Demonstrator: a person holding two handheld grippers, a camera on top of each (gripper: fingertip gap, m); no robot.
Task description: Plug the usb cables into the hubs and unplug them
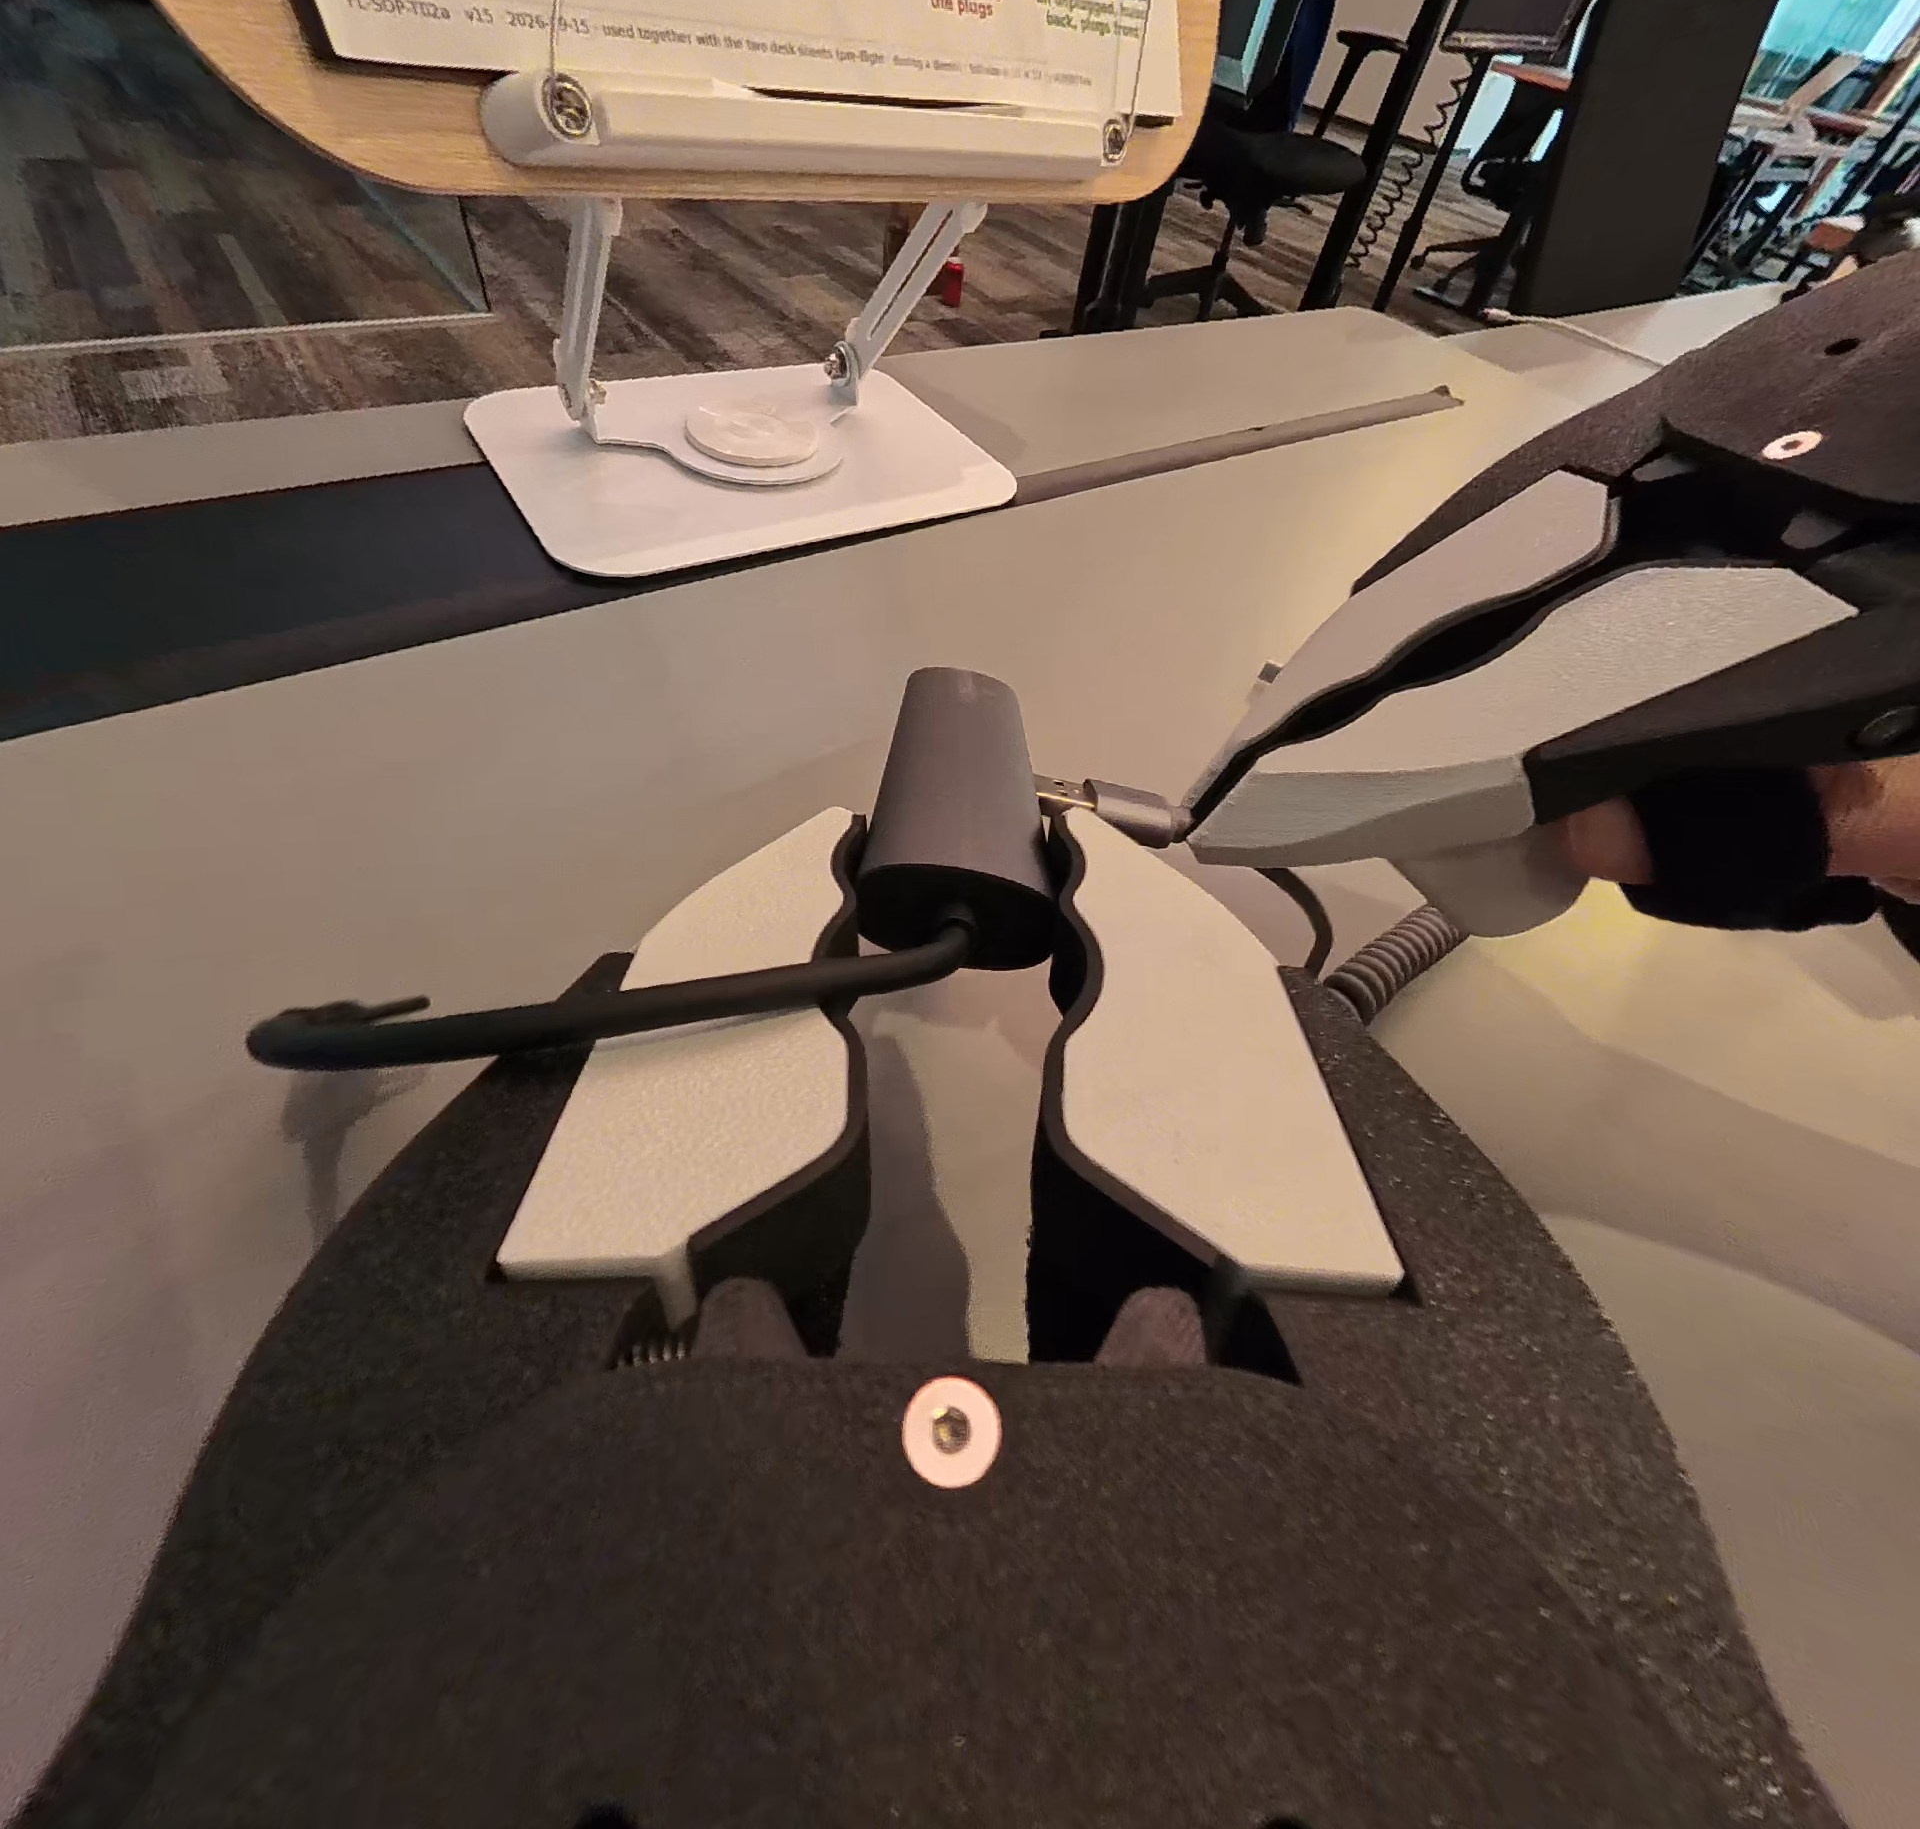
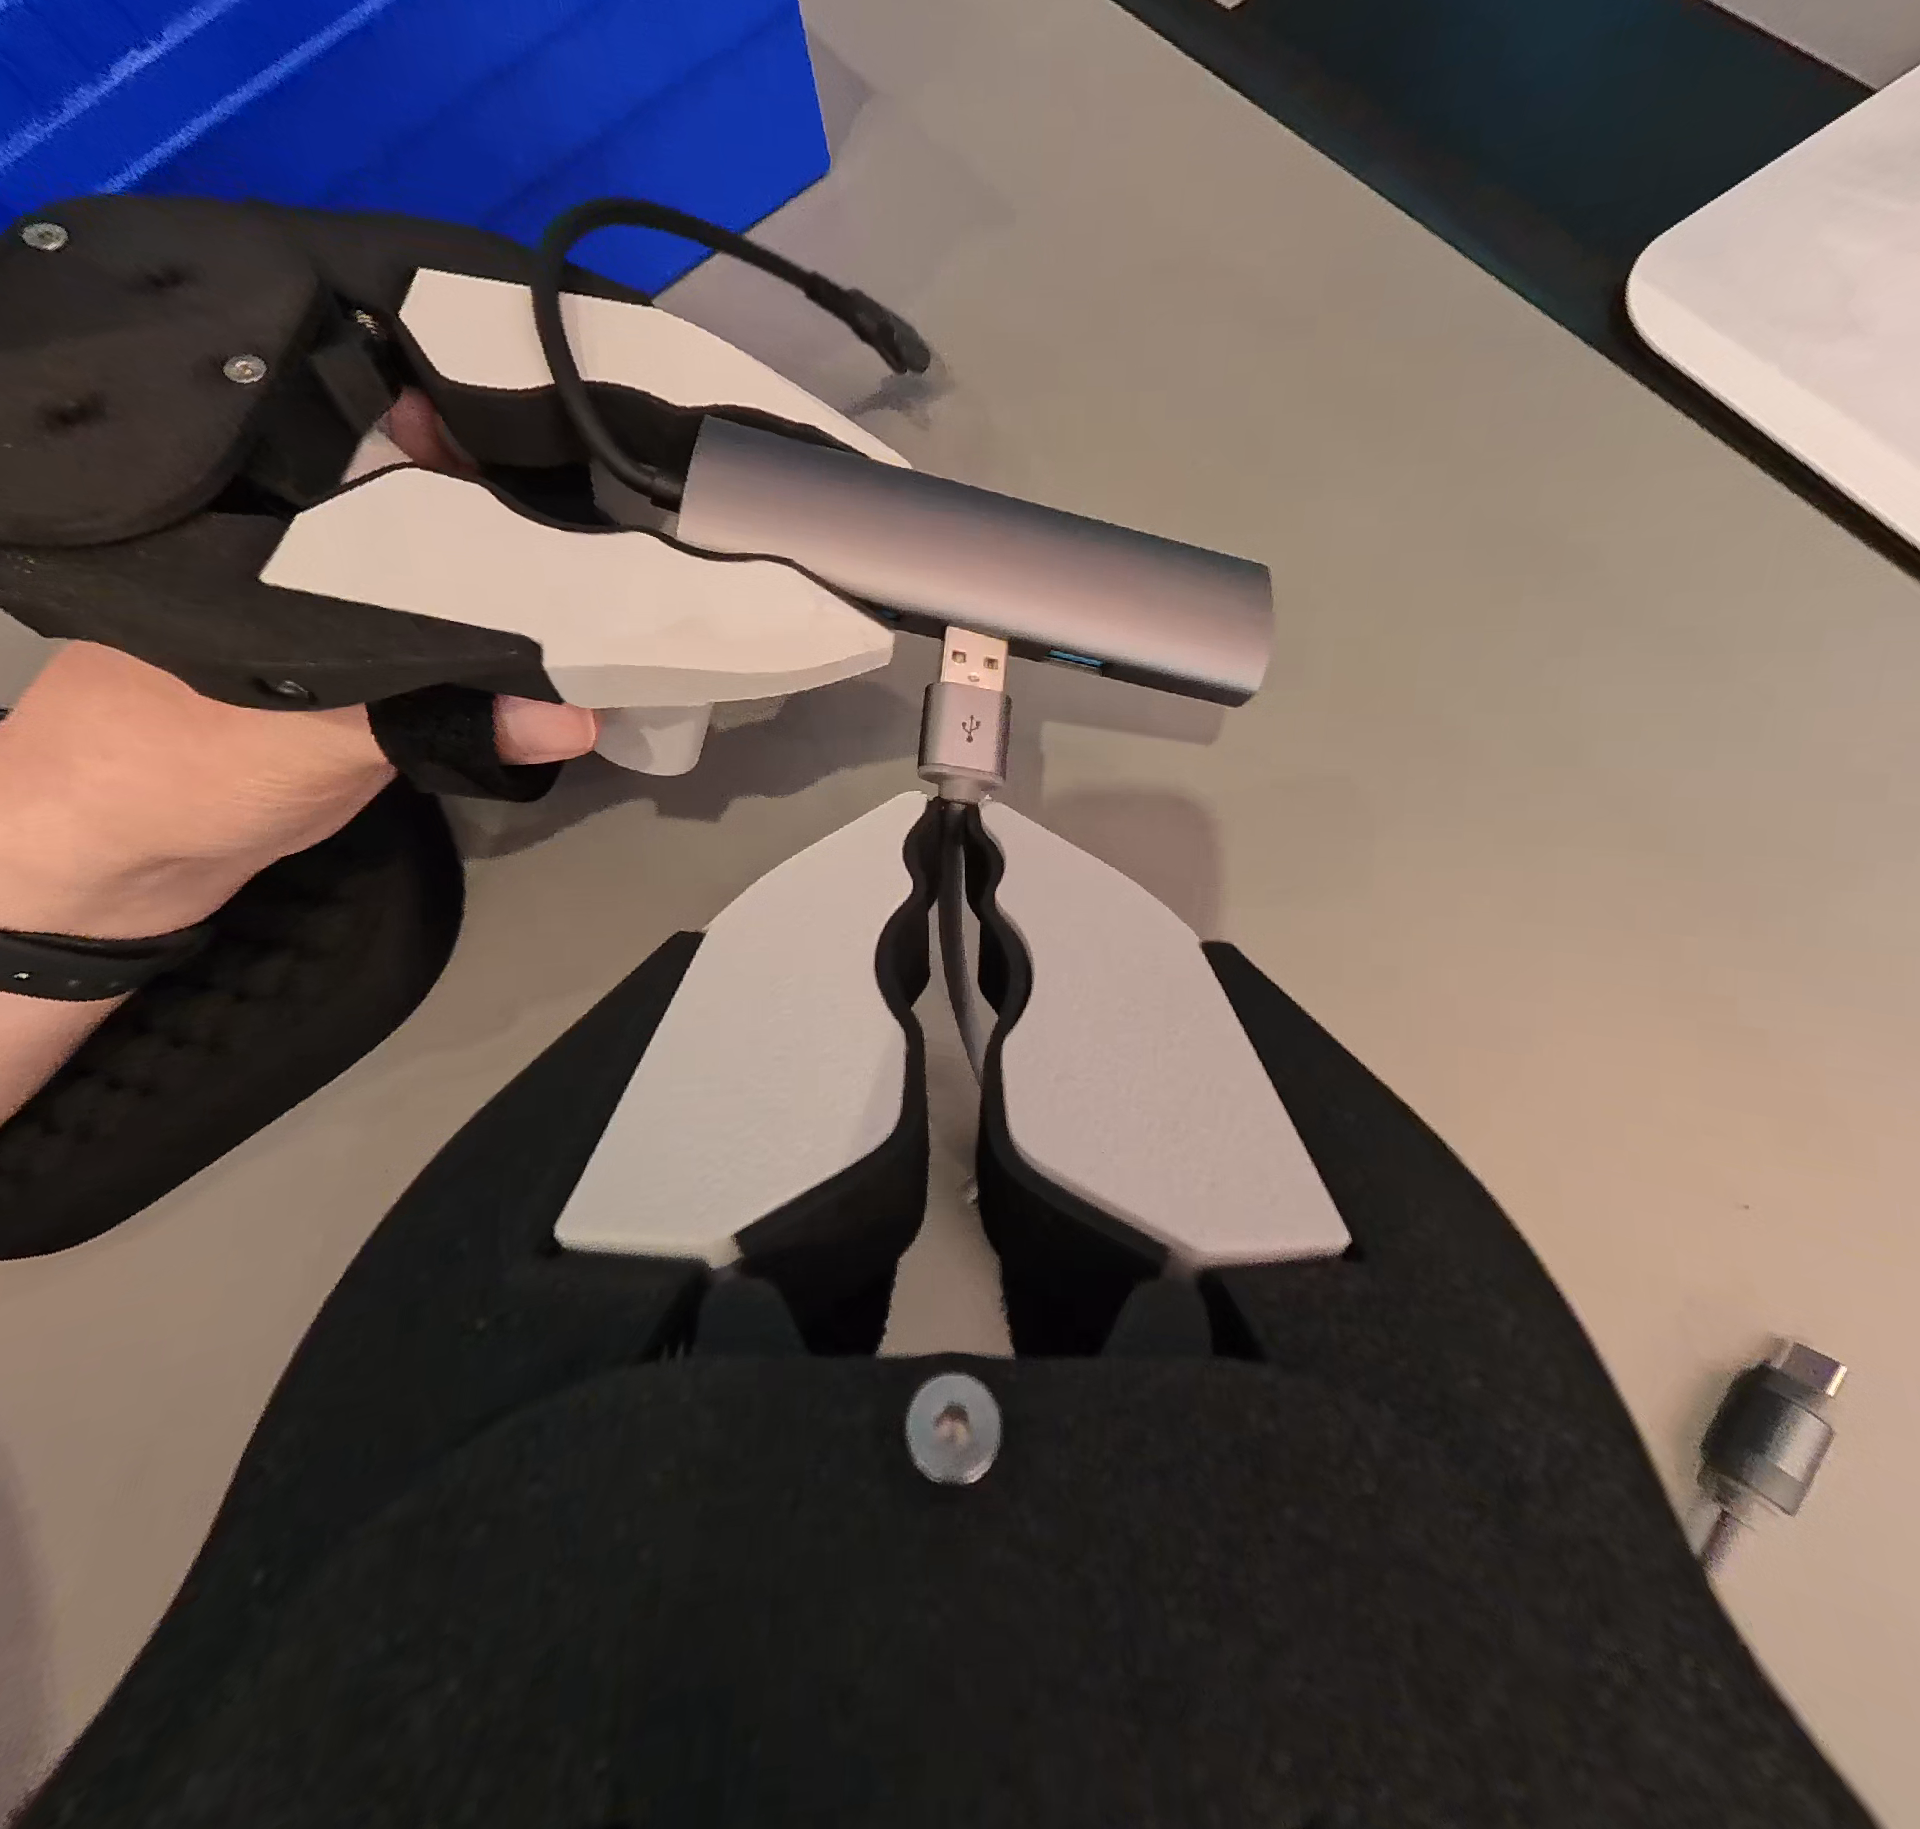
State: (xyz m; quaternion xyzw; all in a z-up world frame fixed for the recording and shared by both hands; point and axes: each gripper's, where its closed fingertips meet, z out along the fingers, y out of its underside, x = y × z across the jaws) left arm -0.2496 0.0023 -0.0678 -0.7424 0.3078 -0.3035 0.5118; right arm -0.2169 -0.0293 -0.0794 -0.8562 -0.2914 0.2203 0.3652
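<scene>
My left gripper is shut on a dark grey USB hub and holds it above the table; the hub's black lead hangs out to the left. In the right wrist view the hub lies crosswise, ports facing me. My right gripper is shut on the cable just behind a silver USB-A plug. The plug's metal tip touches the hub's port side; how deep it sits cannot be told. From the left wrist view the plug meets the hub's right side, with the right gripper behind it.
A white document stand with a sheet stands on the grey table behind the hub. A blue bin is at the far left. A second silver plug lies on the table at the right. A white slab sits at the upper right. Left tips to right tips: about 5 centimeters.
</scene>
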